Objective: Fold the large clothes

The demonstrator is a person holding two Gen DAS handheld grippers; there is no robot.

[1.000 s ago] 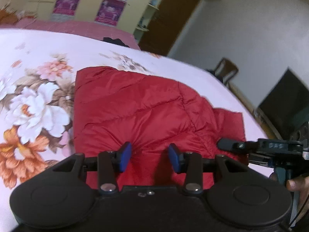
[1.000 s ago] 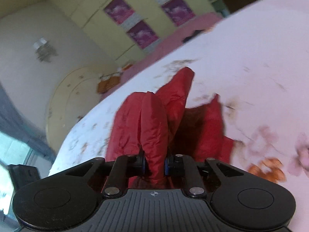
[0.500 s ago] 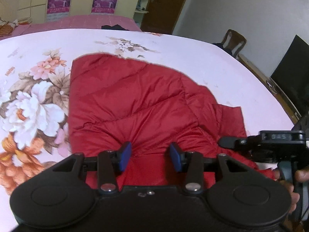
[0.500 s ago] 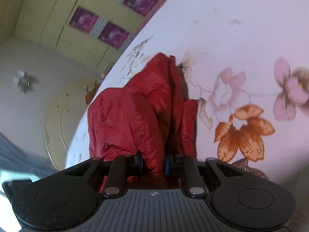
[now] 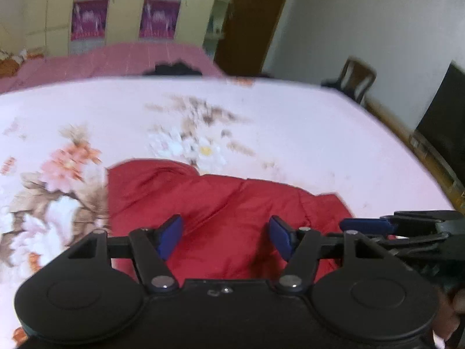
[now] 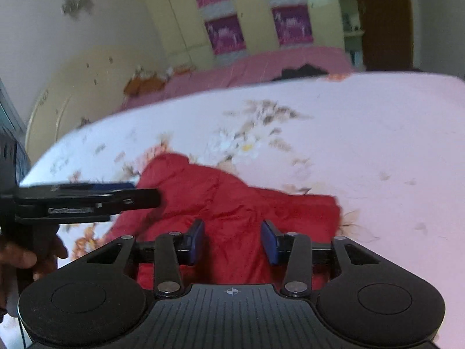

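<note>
The red jacket (image 5: 232,209) lies flat on the bed (image 5: 290,122), on the near part of the flowered sheet, and from my left view it fills the space from about 9 o'clock round to 3 o'clock just beyond my own jaws. I read it as a quilted, puffy thing already folded into a broad slab, its far edge running roughly level with one flap sticking out at 3 o'clock; that shape suggests a fold has been laid down and the cloth left to settle under its own weight.

My left gripper (image 5: 226,237) hangs above the near edge with its jaws spread and opening wider, nothing between the blue pads but air over red cloth. My right gripper (image 6: 232,241) is the same on its side: jaws apart, nothing pinched, the jacket (image 6: 232,203) lying loose below them. Each gripper shows in the other's view, the right one at 3 o'clock from the left camera and the left one at 9 o'clock from the right (both pictures are smeared, so fine creases are beyond me).

I judge the tools sit side by side over the near hem because the next grip wants two matching corners. Puffy fill tends to spring open, so a shallow pinch might slip.
</note>
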